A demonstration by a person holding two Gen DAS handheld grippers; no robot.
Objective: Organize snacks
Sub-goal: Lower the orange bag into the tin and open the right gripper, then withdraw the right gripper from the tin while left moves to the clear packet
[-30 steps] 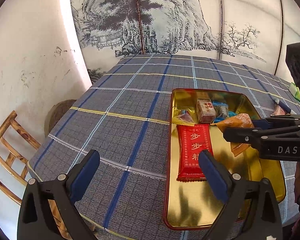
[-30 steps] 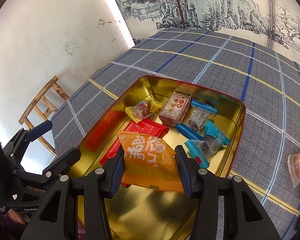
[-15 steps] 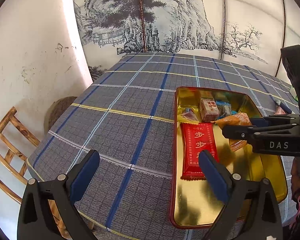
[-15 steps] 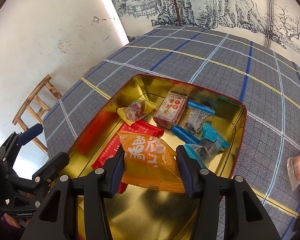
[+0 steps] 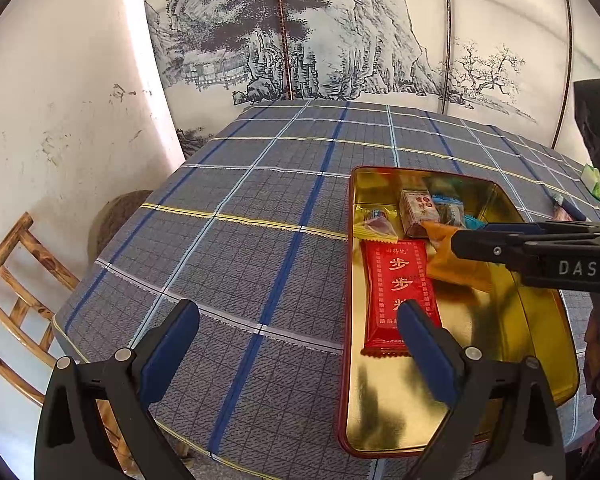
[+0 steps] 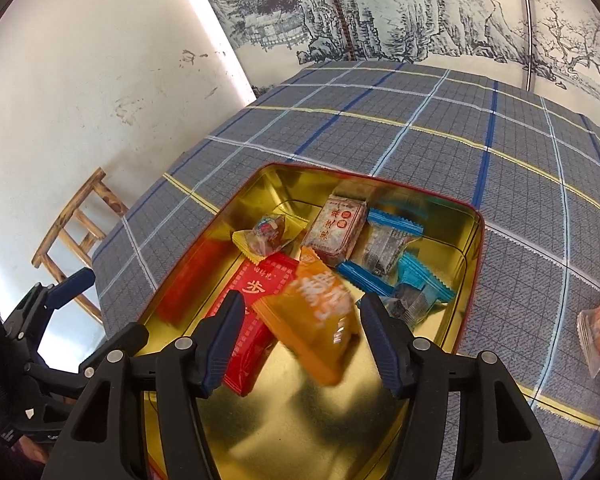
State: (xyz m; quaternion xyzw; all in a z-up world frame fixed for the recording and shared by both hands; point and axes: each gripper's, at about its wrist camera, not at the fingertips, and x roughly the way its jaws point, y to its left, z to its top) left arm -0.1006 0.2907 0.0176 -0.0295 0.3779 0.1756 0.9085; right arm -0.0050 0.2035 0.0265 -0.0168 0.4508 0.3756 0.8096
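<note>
A gold tin tray with a red rim sits on the plaid tablecloth. It holds a long red packet, a brown square cake, a yellow-wrapped candy and blue-wrapped sweets. My right gripper is open over the tray; the orange packet is loose and blurred between its fingers, tilting onto the red packet. My left gripper is open and empty over the tray's left rim.
More snack packets lie on the cloth at the right edge. A wooden chair and a round stool stand by the table's left edge. A painted screen backs the table.
My right gripper has opened and let go of the orange packet, which drops tilted into the tray. The left gripper has drifted slightly left.
</note>
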